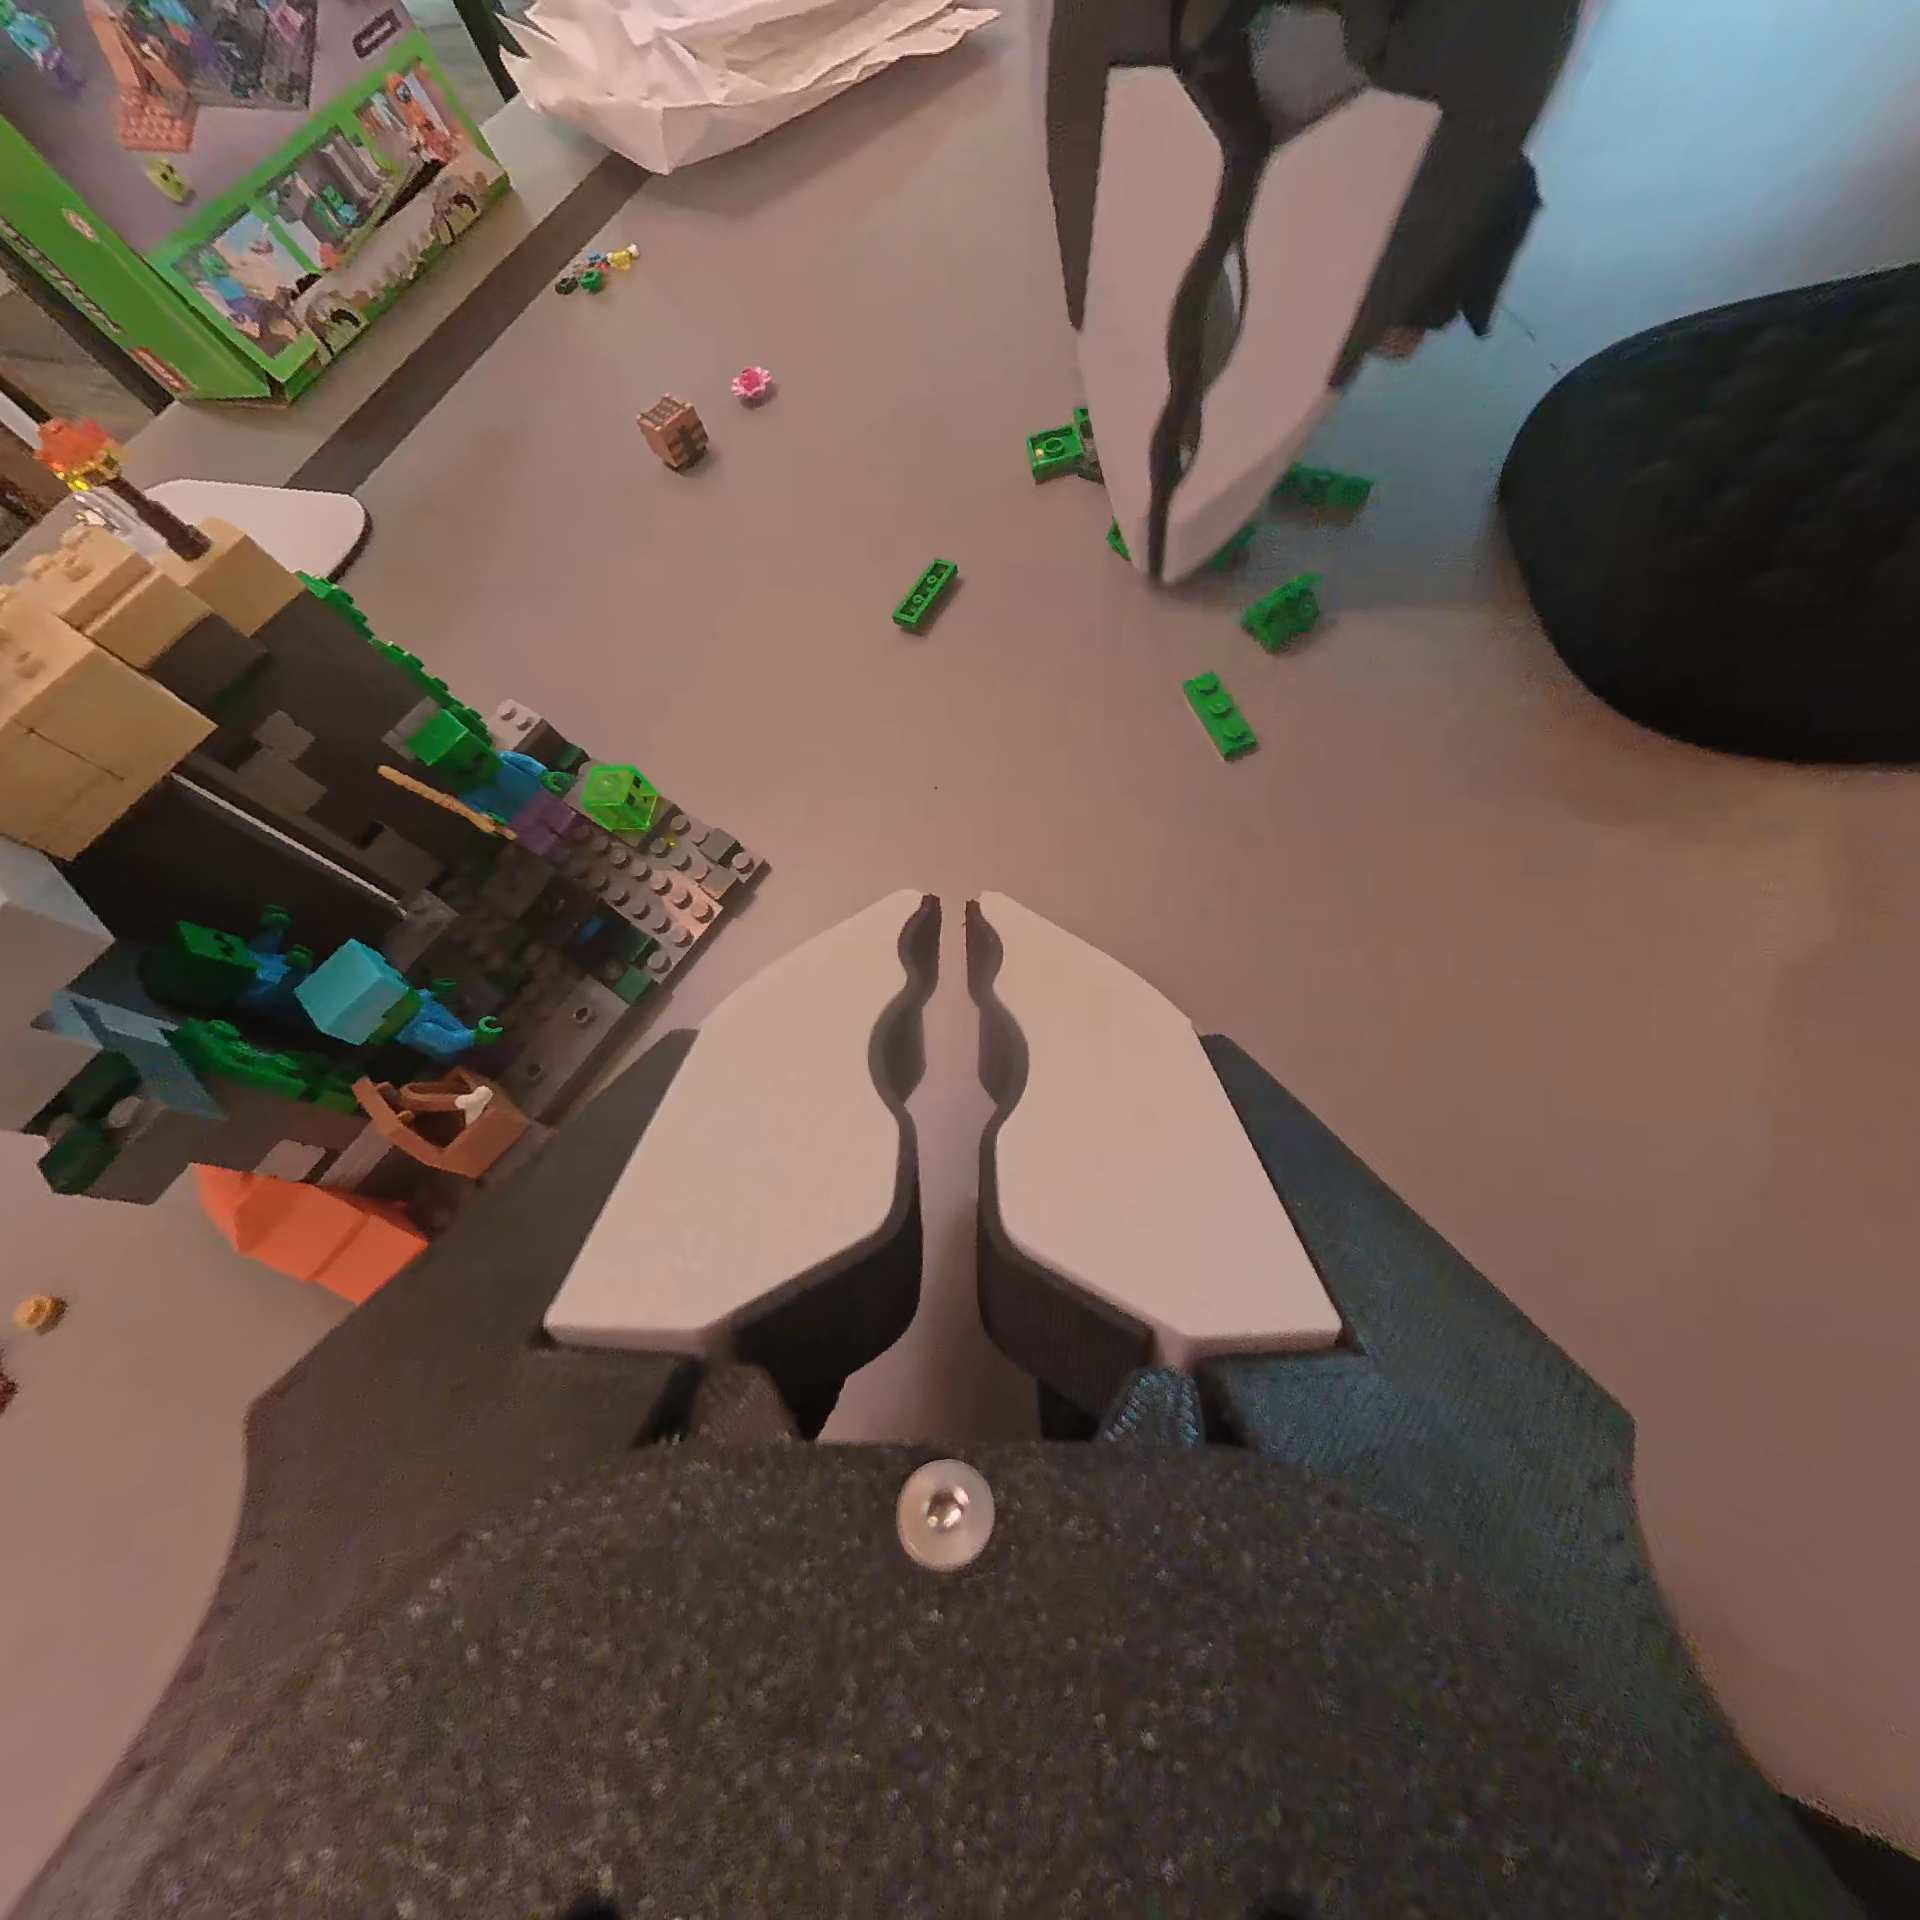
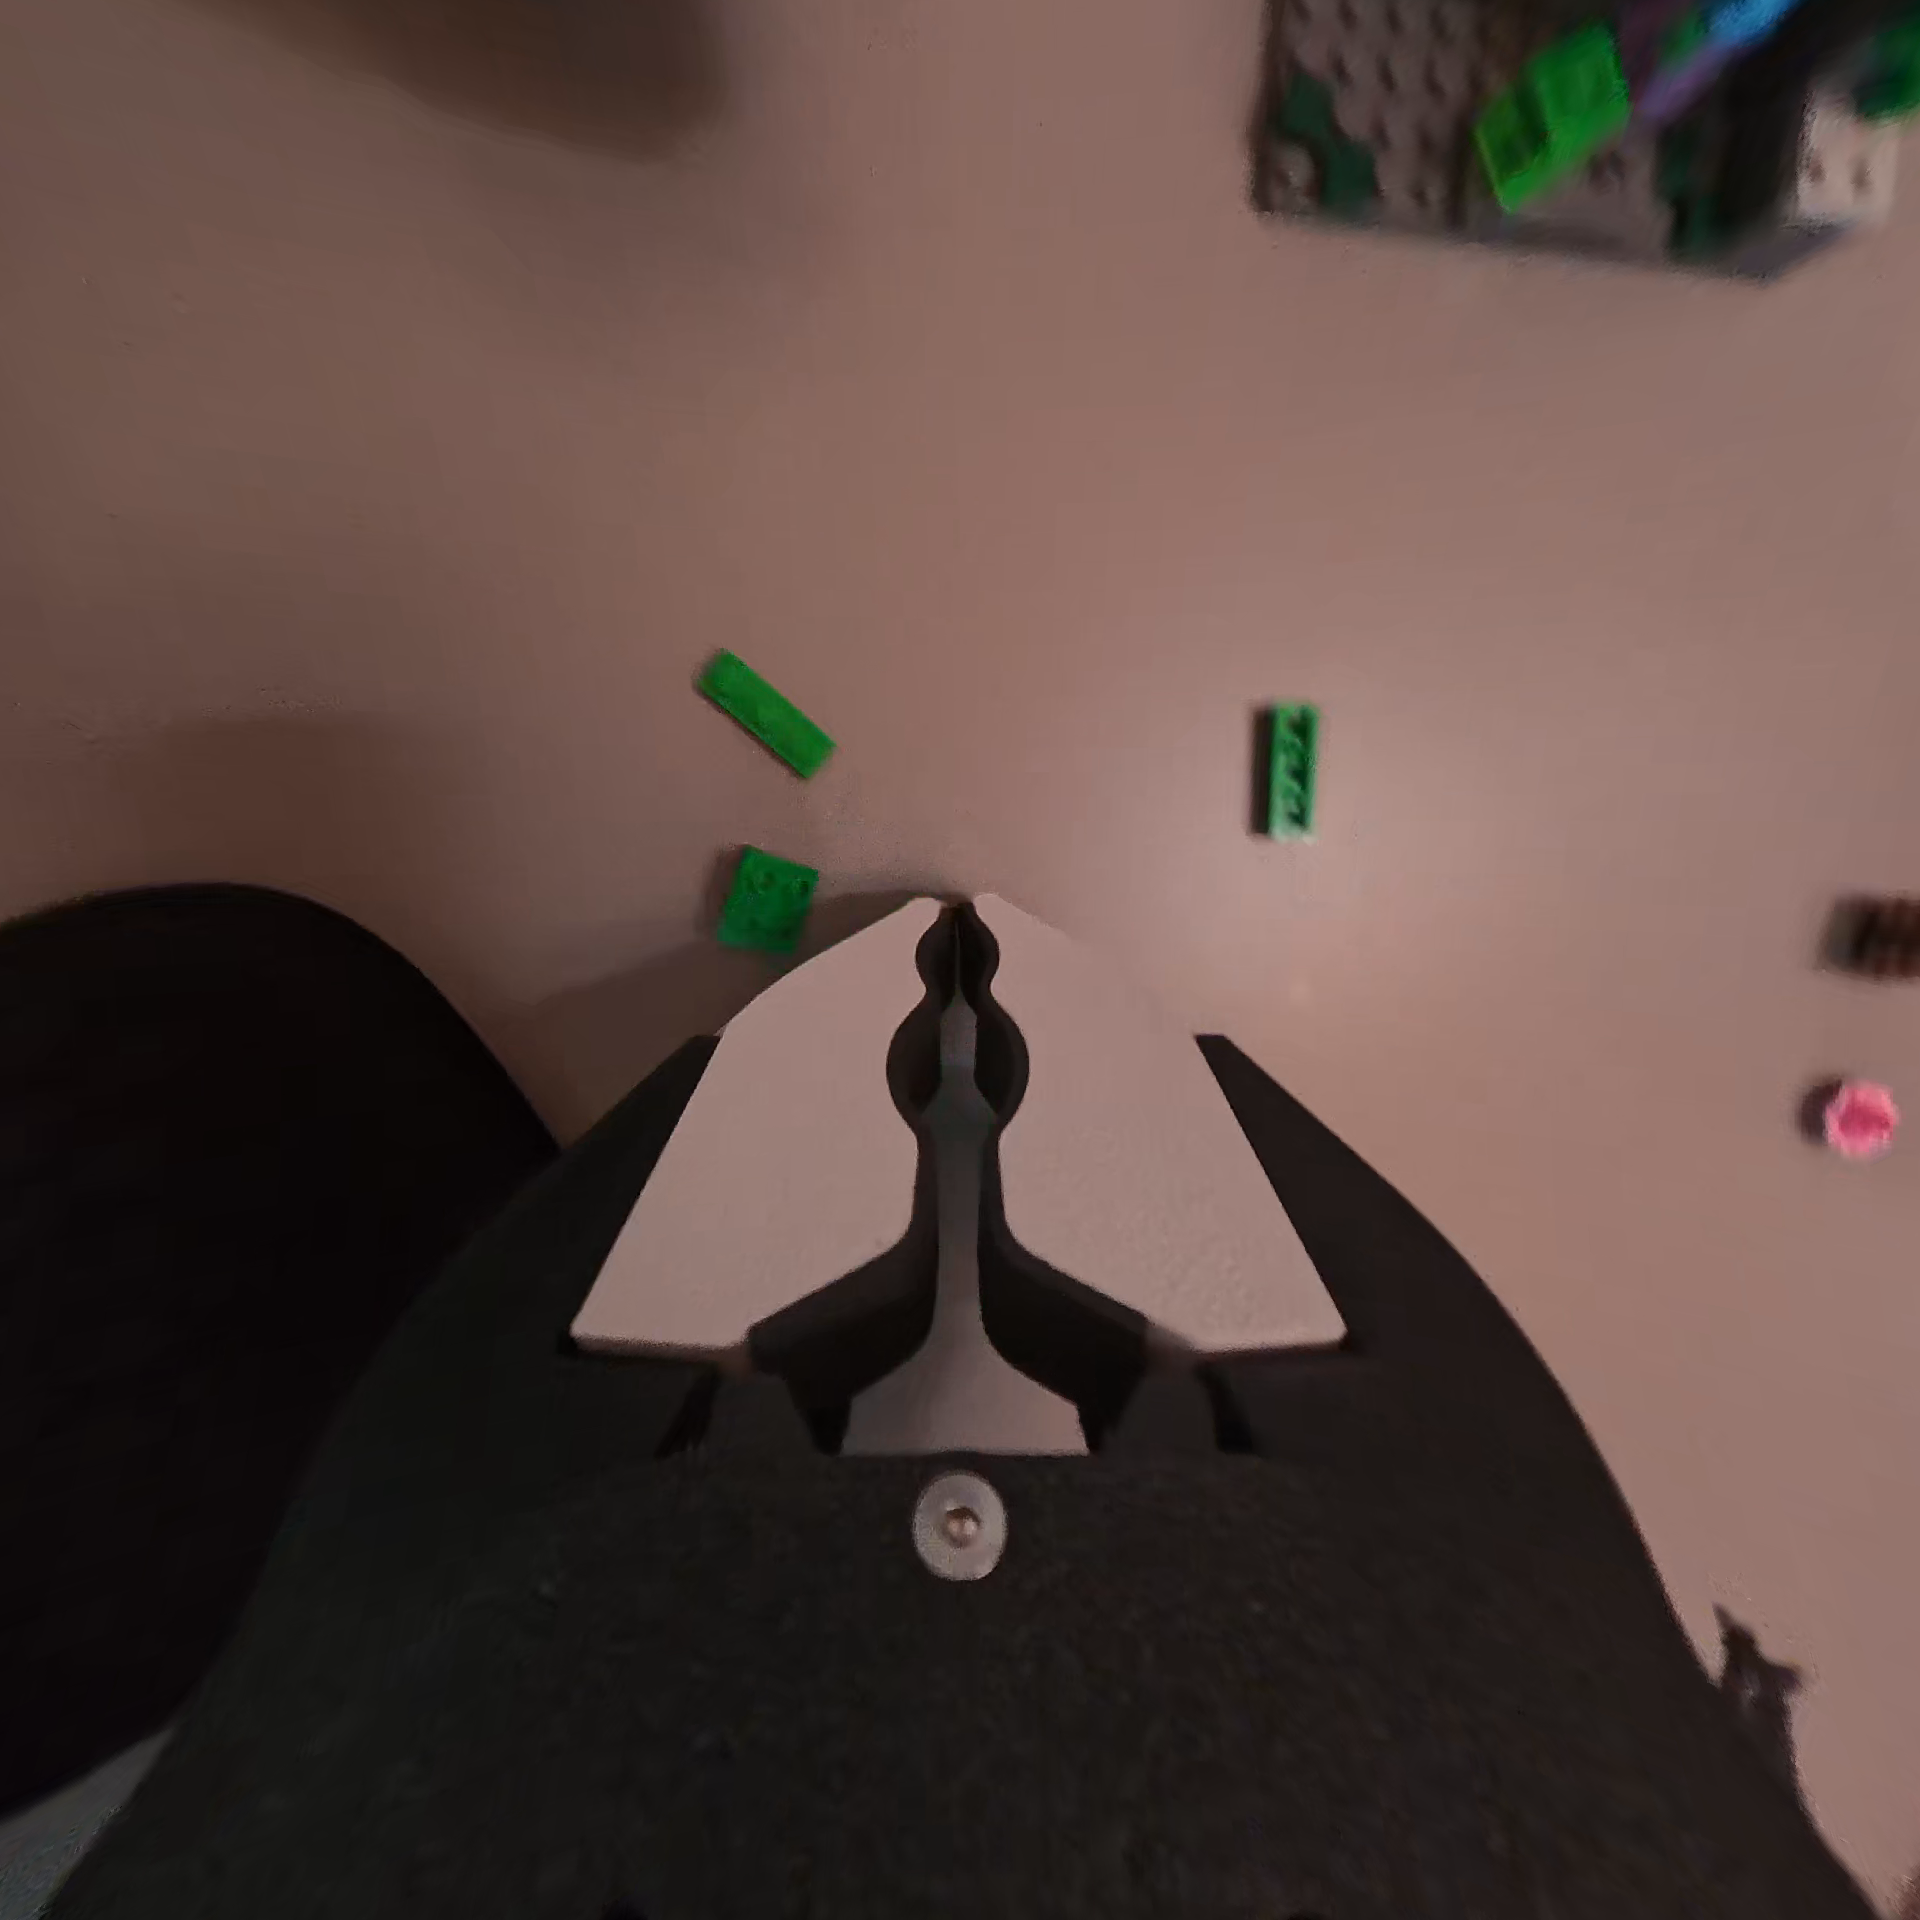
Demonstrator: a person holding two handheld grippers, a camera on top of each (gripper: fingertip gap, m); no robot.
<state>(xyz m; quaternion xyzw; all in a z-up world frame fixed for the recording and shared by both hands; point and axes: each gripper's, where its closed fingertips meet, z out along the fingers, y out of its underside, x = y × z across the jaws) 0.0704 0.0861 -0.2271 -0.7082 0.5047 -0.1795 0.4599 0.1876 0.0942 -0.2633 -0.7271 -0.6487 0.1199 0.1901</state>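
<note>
Your grey table (image 1: 1351, 1039) carries the brick model (image 1: 312, 883) at its left, which your left gripper (image 1: 954, 906) hovers beside, jaws a narrow slit, empty. Your right gripper (image 2: 961, 909), tips pressed together on nothing visible, points down among loose green plates (image 2: 767, 899), nearest this square one

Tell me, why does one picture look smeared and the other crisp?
Right wrist view: motion blur smears the brick model and the green plates, and the light is dim and warm. Left wrist view: mostly sharp, with wide-angle bending; only the far hand-held gripper blurs.
</note>
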